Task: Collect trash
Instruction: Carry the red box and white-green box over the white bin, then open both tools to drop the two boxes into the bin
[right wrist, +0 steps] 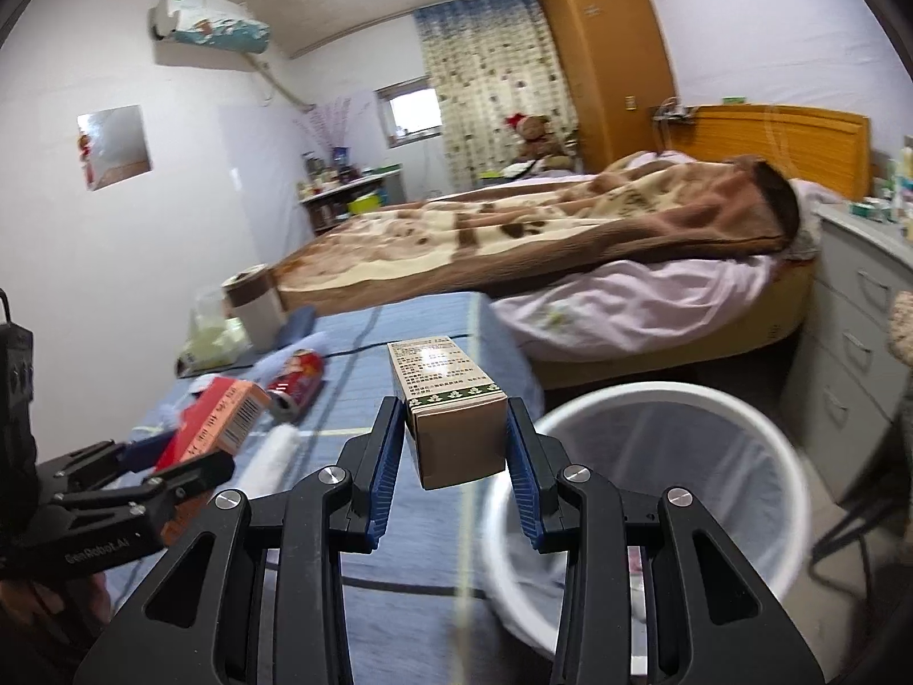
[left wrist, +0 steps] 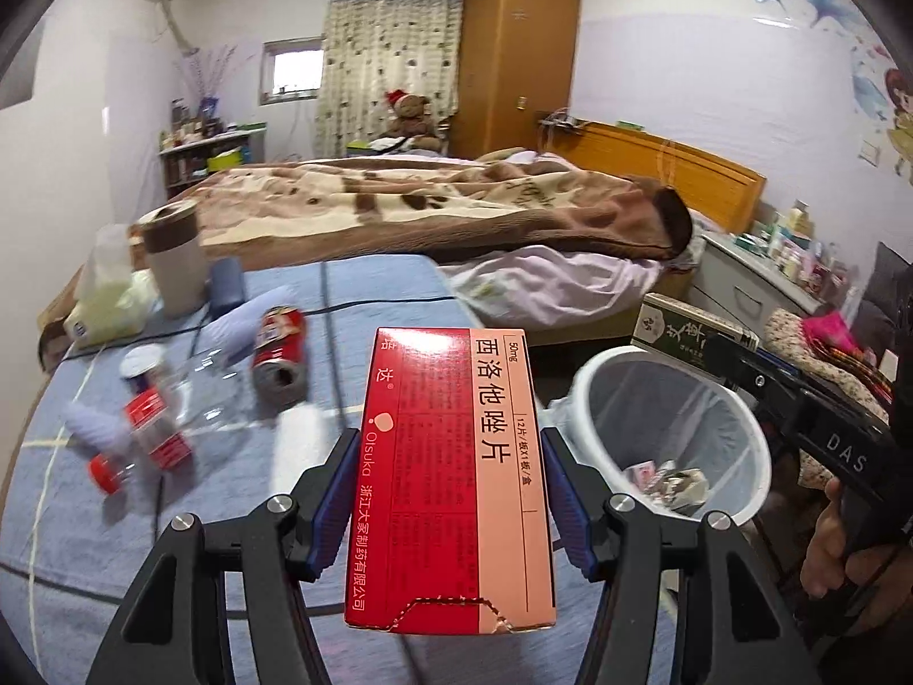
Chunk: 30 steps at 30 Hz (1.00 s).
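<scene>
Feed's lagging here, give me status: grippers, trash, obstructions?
Left gripper shut on red box. Right gripper shut on brown box. Bin just right of both, nothing blocking. Can and bottle remain on table.

The red medicine box [left wrist: 451,479] held in the left gripper [left wrist: 448,494] reads "西洛他唑片", "50mg", "Otsuka" and "浙江大冢制药有限公司". To its right, the right gripper's body [left wrist: 844,451] shows "DAS". The left gripper's body [right wrist: 97,556] reads "GenRobot.AI".
</scene>
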{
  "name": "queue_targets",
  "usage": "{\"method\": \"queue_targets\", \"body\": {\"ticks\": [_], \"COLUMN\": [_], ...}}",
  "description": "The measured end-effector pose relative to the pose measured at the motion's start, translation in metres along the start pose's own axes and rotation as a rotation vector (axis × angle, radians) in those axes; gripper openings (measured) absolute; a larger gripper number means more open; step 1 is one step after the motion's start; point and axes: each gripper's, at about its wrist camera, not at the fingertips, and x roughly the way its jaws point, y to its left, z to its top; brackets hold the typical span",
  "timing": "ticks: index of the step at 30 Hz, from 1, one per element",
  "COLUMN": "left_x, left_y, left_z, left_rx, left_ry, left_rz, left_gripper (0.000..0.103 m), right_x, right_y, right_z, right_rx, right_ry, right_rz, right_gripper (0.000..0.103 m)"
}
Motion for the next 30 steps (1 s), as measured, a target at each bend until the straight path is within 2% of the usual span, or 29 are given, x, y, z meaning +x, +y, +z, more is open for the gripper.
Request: {"method": "queue_targets", "body": {"ticks": [7,13,21,30], "left_x": [0.015,0.030,0.056,0.074], "left_y": [-0.040,-0.074,-0.114,-0.138], "left_z": [0.007,0.011,0.011,0.008], "left_rx": [0.053,0.089,0.144,0.175], "left_ry": [0.008,0.021,0.067,0.090], "left_rz": [-0.069,-0.135,-0.204,-0.222], "left_gripper": [0.061,0.061,0.061,0.061], "right_x": [-0.011,-0.008,-0.006,-0.008], "right_y": [-0.027,-0.050,-0.073,-0.089], "right_z": [-0.001,-0.010,-0.021,-0.026], "right_rx": [0.032,0.061,0.068,0.083], "right_ry": [-0.015,0.025,0.081,0.122], "right_rz": [-0.111,-0.202,-0.276,-0.309], "right_gripper": [0.037,0.037,0.037,0.037]}}
